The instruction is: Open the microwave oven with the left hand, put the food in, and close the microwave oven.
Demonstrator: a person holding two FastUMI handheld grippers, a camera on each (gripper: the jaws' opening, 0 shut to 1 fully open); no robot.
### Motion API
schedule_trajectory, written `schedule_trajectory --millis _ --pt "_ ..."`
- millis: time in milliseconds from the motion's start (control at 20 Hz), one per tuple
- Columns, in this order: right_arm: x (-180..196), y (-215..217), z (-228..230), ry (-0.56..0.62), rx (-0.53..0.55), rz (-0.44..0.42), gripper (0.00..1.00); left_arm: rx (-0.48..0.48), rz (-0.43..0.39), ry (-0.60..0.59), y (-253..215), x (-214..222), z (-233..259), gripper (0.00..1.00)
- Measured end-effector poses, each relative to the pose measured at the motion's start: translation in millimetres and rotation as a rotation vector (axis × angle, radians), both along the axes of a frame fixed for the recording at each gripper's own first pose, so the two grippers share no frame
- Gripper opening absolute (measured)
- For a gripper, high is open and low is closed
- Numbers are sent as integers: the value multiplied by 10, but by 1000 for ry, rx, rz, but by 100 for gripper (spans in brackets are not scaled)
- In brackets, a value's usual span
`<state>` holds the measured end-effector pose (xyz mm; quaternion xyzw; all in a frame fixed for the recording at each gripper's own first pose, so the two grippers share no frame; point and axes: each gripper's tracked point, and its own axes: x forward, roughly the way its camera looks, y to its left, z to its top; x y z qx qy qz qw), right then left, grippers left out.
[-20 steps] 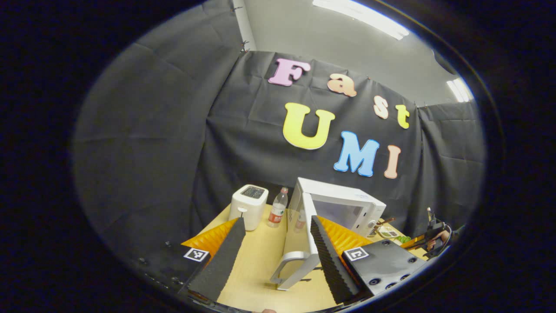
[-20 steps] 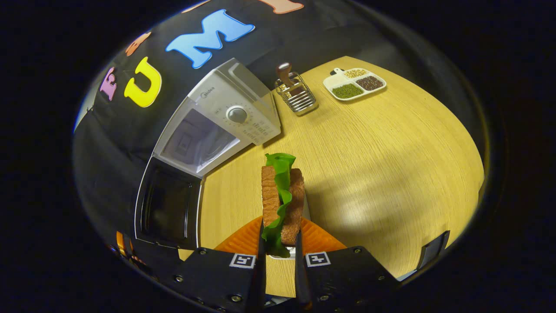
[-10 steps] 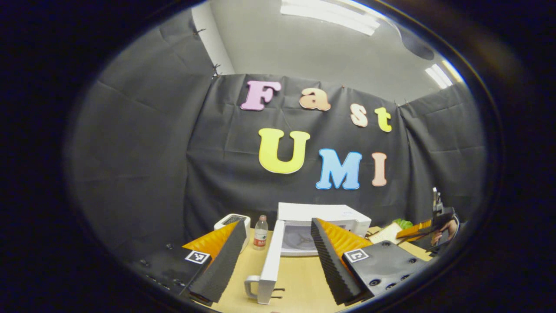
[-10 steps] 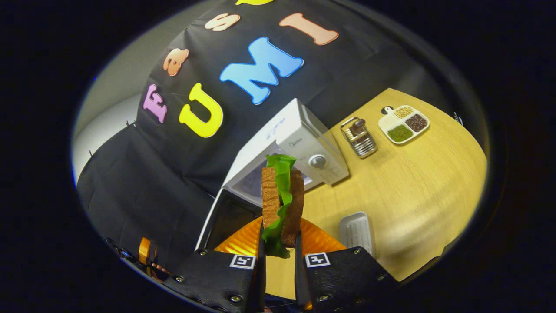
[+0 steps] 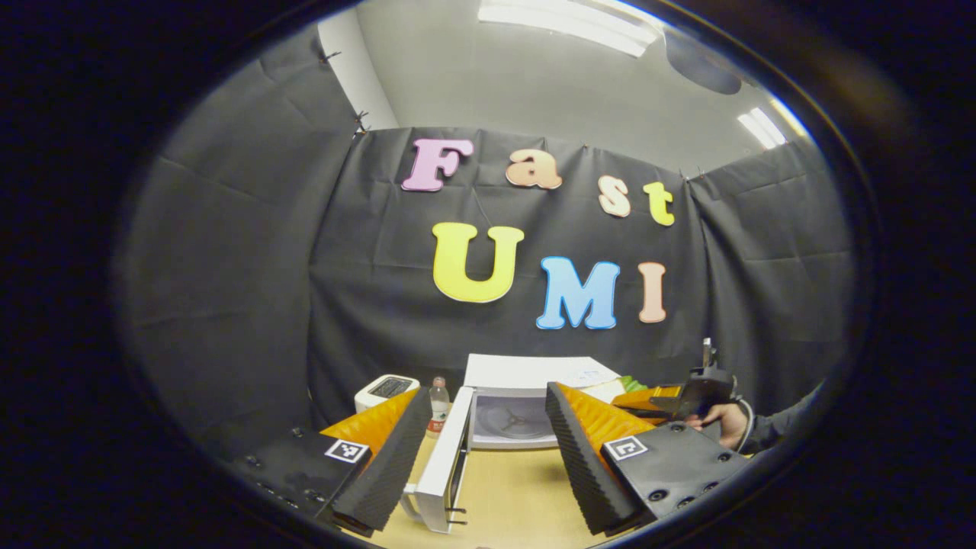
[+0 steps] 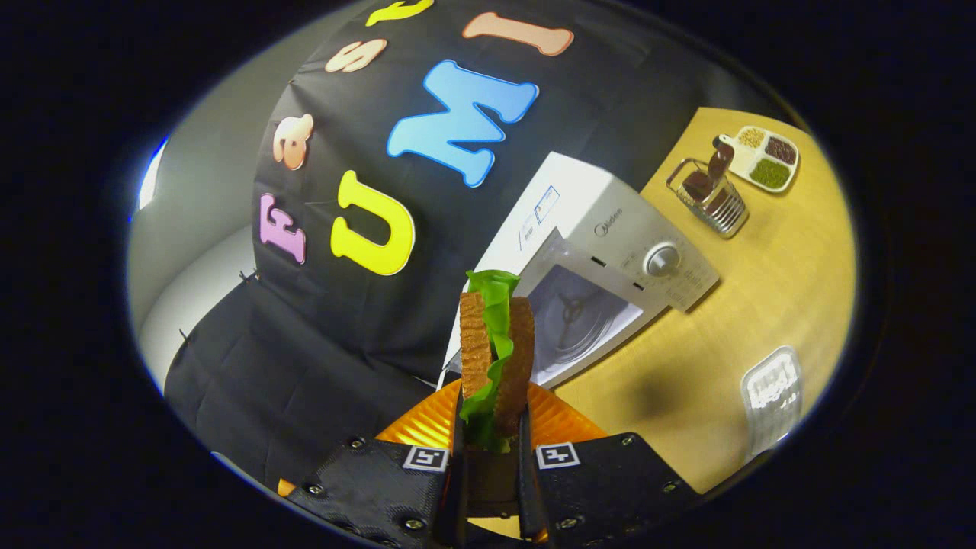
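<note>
The white microwave (image 5: 534, 381) (image 6: 610, 236) stands on the wooden table with its door (image 5: 446, 469) swung wide to the left; the bare turntable cavity (image 5: 512, 419) (image 6: 579, 316) faces me. My left gripper (image 5: 482, 450) is open, held back from the door with nothing between its fingers. My right gripper (image 6: 492, 435) is shut on a sandwich (image 6: 496, 351) of two brown slices with green lettuce, held upright in the air in front of the microwave's opening. In the left gripper view that gripper (image 5: 690, 400), with a hand on it, hovers at the microwave's right.
A white toaster (image 5: 385, 390) and a water bottle (image 5: 438, 404) stand left of the microwave. Right of it are a wire rack with a brown-handled tool (image 6: 709, 194), a divided dish of grains (image 6: 766, 156) and a clear tray (image 6: 770, 389) on the table (image 6: 762, 305).
The left gripper has drawn back from the door, which now stands fully open. The right gripper has lifted the sandwich and swung it toward the microwave's opening.
</note>
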<state>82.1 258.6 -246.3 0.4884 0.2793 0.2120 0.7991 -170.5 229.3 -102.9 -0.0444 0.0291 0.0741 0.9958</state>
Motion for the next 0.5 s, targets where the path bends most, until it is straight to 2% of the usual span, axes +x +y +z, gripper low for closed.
schedule_trajectory --millis 50,100,300,500 --pt "109 86 -99 18 9 -19 27 0 12 1 31 -15 1 99" --pt "231 155 -202 46 29 -48 27 -4 24 4 53 -41 5 94" --pt "650 477 -604 160 130 -165 27 -4 71 51 174 -167 -122 94" --pt "1031 795 -913 217 231 -279 27 8 112 94 348 -243 -149 94"
